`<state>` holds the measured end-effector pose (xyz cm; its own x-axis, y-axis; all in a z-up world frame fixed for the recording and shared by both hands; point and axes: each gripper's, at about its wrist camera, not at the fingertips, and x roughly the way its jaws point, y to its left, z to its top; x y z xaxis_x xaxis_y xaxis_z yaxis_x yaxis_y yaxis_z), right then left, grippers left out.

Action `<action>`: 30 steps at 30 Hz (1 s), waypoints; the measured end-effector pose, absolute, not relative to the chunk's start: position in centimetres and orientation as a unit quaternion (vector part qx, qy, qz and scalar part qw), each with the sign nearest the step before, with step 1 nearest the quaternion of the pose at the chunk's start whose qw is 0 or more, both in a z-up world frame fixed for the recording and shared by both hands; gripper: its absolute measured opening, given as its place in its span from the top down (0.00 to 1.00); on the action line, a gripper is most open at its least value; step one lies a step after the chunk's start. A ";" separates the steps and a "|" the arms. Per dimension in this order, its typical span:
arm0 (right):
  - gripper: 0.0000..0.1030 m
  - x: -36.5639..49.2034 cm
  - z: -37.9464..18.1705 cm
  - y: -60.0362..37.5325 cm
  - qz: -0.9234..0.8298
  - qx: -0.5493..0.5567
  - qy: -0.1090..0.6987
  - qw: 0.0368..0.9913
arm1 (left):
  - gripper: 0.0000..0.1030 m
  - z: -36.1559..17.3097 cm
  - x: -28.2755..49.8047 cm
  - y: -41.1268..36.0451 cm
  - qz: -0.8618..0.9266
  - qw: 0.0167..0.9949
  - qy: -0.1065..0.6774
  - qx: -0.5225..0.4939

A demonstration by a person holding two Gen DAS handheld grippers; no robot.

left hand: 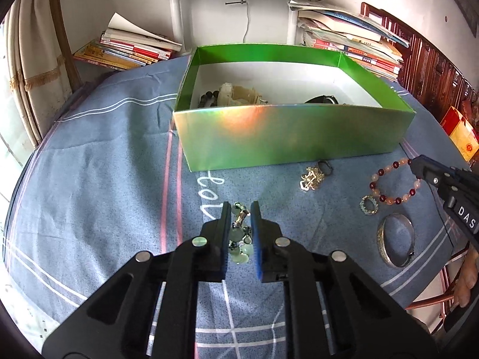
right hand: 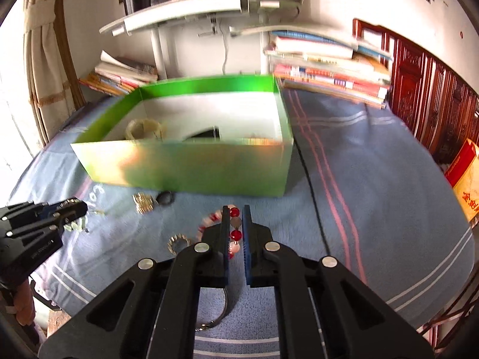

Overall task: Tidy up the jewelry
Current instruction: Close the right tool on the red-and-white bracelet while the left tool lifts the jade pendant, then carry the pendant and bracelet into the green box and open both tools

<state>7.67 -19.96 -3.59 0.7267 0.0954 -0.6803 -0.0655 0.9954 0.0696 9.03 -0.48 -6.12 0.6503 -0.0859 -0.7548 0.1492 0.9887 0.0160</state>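
- Left gripper (left hand: 240,206) points down at the blue cloth (left hand: 104,185), its jaws nearly together and pressing on a pale green stone necklace (left hand: 239,239) that lies between the blue pads.
- Right gripper (right hand: 234,209) is also nearly shut, and it has hold of a red and pink bead bracelet (right hand: 235,229); the beads sit between its pads in its own view.
- From the left wrist view the same bracelet (left hand: 395,184) forms a ring on the cloth with the right gripper's tip (left hand: 417,166) at its far edge.
- A green box (left hand: 293,137) stands open on the cloth beyond both grippers; its inside is white.
- Inside the box lie a cream bangle (left hand: 236,94), some dark beads (left hand: 206,99) beside it, and a black item (left hand: 321,99) further right, partly hidden by the front wall.
- Just in front of the box lie a gold-coloured clasp piece (left hand: 311,179) and a small dark ring (left hand: 324,167), close together.
- Near the bracelet lie a small crystal ring (left hand: 369,205) and, nearer the camera, a silver bangle (left hand: 395,240).
- Stacks of books (left hand: 131,49) sit behind the box on both sides.
- The right wrist view is blurred.
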 end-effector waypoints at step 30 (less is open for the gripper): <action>0.62 17.3 0.2 -20.6 0.045 0.045 0.355 0.933 | 0.80 -1.2 20.2 -1.0 -0.063 0.916 0.396 0.019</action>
